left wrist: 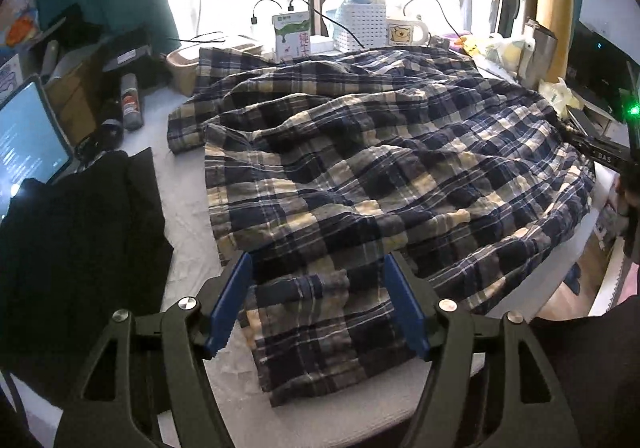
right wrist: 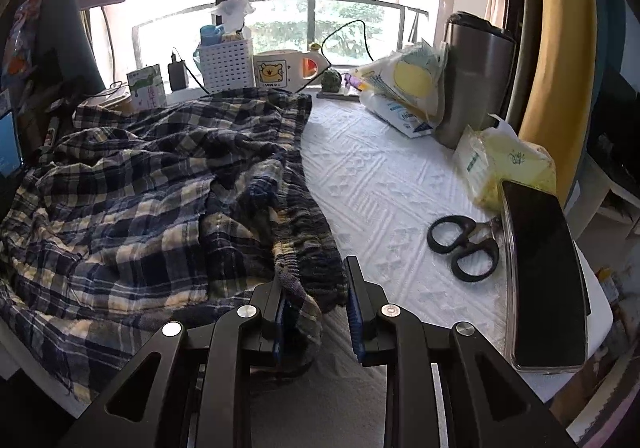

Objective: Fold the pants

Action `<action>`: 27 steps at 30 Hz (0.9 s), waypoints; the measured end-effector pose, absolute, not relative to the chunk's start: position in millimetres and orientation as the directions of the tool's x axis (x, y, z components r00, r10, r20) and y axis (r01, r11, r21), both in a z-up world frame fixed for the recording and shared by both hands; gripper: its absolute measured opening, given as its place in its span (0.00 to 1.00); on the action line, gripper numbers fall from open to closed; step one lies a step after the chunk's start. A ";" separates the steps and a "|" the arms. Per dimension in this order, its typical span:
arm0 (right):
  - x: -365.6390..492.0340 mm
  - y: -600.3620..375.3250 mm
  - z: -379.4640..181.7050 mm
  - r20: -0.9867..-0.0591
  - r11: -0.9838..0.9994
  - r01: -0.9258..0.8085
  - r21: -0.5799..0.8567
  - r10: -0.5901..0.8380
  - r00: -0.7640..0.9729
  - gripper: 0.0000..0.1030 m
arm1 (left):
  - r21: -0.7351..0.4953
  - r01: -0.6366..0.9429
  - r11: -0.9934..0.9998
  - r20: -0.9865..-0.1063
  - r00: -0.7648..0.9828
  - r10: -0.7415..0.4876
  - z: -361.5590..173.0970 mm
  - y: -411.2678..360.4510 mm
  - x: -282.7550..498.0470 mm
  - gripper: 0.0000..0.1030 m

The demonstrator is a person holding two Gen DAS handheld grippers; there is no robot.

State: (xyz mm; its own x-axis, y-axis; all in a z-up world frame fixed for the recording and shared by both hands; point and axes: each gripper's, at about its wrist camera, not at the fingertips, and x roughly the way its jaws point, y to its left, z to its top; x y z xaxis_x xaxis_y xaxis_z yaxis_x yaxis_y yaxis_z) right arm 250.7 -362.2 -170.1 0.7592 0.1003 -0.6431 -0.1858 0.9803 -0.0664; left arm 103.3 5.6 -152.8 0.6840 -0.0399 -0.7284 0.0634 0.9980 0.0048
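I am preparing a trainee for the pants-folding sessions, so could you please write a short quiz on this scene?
1. True or false: the left tongs stand open over a fold of the plaid pants.
2. What lies just right of the black scissors in the right wrist view? A) a phone B) a laptop C) a spray can
3. Fill in: the bear mug stands beside a white ___.

Key: 1 true; 2 A; 3 basket.
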 end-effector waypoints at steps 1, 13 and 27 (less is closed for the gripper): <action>250.2 -363.2 -169.4 -0.647 0.981 -0.184 -0.067 0.097 0.756 0.25 | -0.002 0.057 0.998 -0.729 0.684 -0.040 -153.1 6.2 103.7 0.66; 243.7 -355.2 -156.3 -0.670 0.978 -0.167 -0.128 0.039 0.741 0.66 | -0.020 0.051 0.998 -0.731 0.681 -0.049 -176.8 -1.2 96.1 0.66; 246.6 -351.1 -161.0 -0.685 0.976 -0.158 -0.150 0.013 0.729 0.73 | -0.019 0.025 1.000 -0.684 0.729 -0.031 -178.7 3.8 87.9 0.19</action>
